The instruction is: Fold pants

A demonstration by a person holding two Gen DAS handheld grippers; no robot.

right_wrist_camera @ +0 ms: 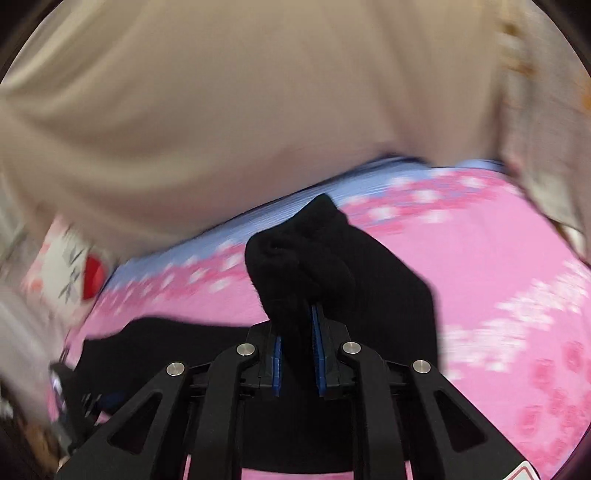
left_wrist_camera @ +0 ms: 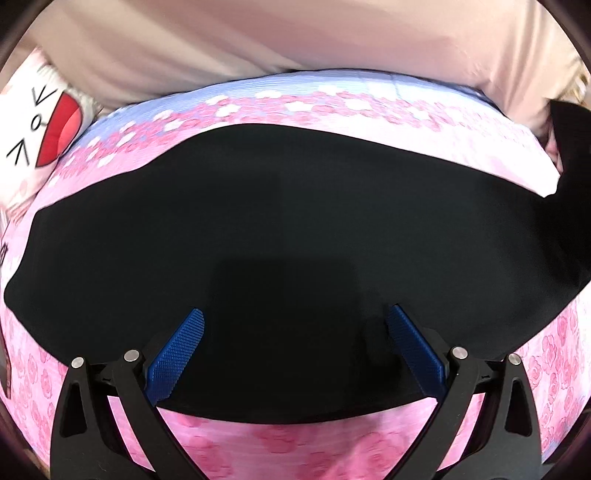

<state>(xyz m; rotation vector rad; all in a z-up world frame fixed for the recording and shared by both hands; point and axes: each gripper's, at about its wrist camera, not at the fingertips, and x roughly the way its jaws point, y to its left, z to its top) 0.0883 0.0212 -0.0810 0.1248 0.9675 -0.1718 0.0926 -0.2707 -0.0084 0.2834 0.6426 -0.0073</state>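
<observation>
The black pants (left_wrist_camera: 288, 229) lie flat across a pink flowered bed sheet (left_wrist_camera: 280, 439) and fill most of the left wrist view. My left gripper (left_wrist_camera: 295, 325) is open just above the near edge of the pants, with its blue pads (left_wrist_camera: 177, 350) on either side of bare black cloth. My right gripper (right_wrist_camera: 297, 332) is shut on a bunched end of the pants (right_wrist_camera: 303, 258) and holds it raised above the sheet (right_wrist_camera: 480, 280). That raised end shows at the right edge of the left wrist view (left_wrist_camera: 569, 155).
A beige wall or headboard (left_wrist_camera: 295, 33) rises behind the bed. A white cartoon-face pillow (left_wrist_camera: 40, 122) lies at the far left, and also shows blurred in the right wrist view (right_wrist_camera: 74, 273). The left gripper's body (right_wrist_camera: 70, 402) shows at the lower left of the right wrist view.
</observation>
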